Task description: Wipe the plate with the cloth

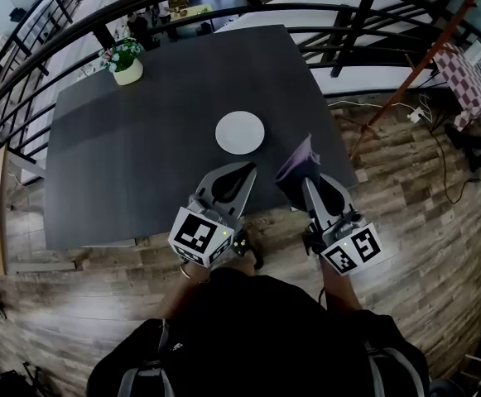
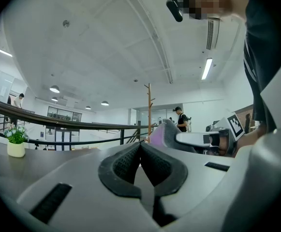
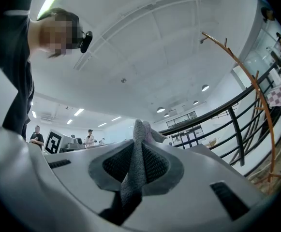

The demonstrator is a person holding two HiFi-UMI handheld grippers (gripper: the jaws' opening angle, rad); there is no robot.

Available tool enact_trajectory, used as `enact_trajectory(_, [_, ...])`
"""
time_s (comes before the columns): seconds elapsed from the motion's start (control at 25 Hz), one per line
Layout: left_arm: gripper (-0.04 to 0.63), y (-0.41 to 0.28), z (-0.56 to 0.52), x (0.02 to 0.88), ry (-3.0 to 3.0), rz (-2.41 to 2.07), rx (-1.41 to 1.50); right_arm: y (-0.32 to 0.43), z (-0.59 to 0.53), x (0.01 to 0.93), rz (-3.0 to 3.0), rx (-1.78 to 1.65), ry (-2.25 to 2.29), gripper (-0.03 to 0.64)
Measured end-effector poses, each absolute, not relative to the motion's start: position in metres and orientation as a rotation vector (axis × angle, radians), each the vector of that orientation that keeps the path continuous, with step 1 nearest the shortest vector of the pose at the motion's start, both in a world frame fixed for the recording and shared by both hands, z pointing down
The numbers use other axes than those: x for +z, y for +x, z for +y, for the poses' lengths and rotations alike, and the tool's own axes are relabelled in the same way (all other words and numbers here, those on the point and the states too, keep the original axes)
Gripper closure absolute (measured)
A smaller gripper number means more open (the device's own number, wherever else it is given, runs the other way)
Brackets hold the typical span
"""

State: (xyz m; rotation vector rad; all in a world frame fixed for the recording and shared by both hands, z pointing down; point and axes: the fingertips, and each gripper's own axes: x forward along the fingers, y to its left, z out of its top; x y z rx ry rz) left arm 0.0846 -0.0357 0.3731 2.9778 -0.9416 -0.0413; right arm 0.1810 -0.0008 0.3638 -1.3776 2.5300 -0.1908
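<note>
A small potted plant (image 1: 125,60) in a white pot stands at the far left corner of a dark bench (image 1: 141,155), set on a wood-plank floor (image 1: 422,197) beside a curved black railing (image 1: 345,52). A checked tablecloth (image 1: 470,79) shows at right.

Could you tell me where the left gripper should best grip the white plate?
Probably take the plate by its near rim, coming in from the person's side. It lies flat on the table, so only the edge offers a pinch. The left gripper, shut and empty, would need to open first.
</note>
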Motion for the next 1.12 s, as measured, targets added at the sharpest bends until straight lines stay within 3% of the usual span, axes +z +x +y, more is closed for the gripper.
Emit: enact_trajectory(1.12, [0.598, 0.046, -0.129, 0.367, 2.948, -1.059, -0.056, 0.148, -0.100, 0.353, 2.597, -0.180, -1.308, 0.574])
